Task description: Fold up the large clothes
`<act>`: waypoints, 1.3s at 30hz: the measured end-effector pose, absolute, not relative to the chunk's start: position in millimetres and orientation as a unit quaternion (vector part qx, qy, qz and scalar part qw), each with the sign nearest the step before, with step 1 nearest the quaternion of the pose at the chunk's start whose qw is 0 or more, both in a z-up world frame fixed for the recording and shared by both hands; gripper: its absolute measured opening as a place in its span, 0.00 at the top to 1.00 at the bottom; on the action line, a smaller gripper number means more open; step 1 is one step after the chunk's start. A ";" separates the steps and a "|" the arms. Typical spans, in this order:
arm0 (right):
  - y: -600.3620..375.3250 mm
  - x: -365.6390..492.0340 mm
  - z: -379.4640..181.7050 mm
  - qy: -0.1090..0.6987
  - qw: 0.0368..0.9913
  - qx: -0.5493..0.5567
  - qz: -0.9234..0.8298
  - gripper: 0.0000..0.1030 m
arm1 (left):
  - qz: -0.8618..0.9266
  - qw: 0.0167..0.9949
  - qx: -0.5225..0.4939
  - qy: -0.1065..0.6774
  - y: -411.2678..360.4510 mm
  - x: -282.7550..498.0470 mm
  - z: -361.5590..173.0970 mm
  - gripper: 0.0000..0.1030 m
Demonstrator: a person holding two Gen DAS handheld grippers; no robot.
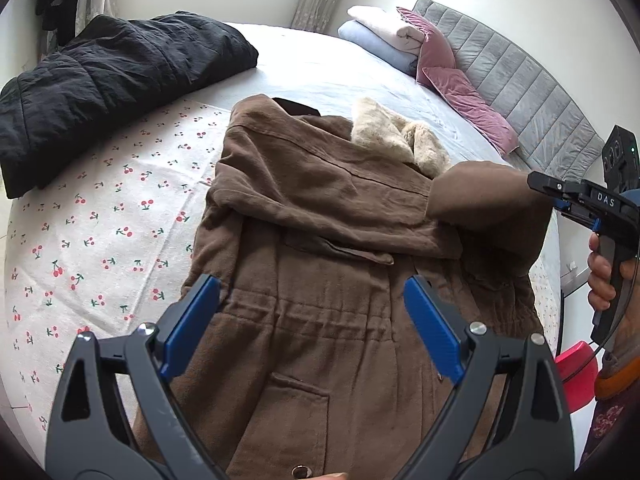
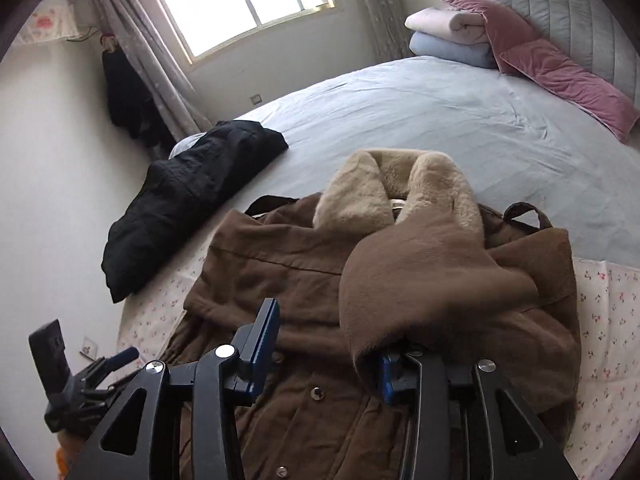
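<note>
A large brown coat (image 1: 312, 264) with a beige fur collar (image 1: 400, 136) lies front-up on the bed; it also shows in the right wrist view (image 2: 304, 280). Its left sleeve is folded across the chest. My left gripper (image 1: 312, 320) is open and empty above the coat's waist. The right sleeve (image 1: 492, 208) is lifted, its cuff draped over my right gripper (image 2: 328, 356), whose fingers stand apart in the right wrist view. In the left wrist view that gripper (image 1: 552, 196) touches the sleeve at the far right.
A folded black padded coat (image 1: 112, 92) lies at the bed's far left. Folded blankets (image 1: 384, 36) and pink pillows (image 1: 460, 84) sit by the grey headboard (image 1: 532, 92). A cherry-print sheet (image 1: 92, 248) lies under the brown coat. A red object (image 1: 576, 376) is at the right.
</note>
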State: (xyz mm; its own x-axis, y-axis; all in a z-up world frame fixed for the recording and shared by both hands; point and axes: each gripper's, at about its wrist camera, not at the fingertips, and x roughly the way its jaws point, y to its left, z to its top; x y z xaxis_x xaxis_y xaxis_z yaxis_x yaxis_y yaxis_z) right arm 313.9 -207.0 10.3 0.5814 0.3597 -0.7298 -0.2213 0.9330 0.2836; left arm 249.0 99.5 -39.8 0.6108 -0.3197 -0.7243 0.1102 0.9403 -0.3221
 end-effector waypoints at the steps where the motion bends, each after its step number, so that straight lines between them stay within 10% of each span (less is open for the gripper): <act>1: -217.0 313.0 6.3 0.425 0.886 0.096 0.160 0.57 | -0.119 0.889 -0.121 0.425 99.0 249.5 -40.3 0.09; 25: -278.2 285.7 -69.3 0.426 0.830 0.294 0.205 0.44 | -0.205 0.835 -0.116 0.497 -18.1 311.7 -28.0 0.09; 39: -181.8 198.6 -46.0 0.470 0.802 0.054 0.363 0.36 | -0.200 0.807 -0.188 0.523 49.8 307.5 -78.7 0.09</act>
State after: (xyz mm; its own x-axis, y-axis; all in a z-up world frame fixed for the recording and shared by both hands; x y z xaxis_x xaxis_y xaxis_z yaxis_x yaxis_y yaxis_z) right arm 198.6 -181.8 -46.0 0.2933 0.6343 -0.7153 -0.5321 0.7299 0.4291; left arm 307.5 49.8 -78.7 0.3723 -0.5193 -0.7693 0.1252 0.8494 -0.5127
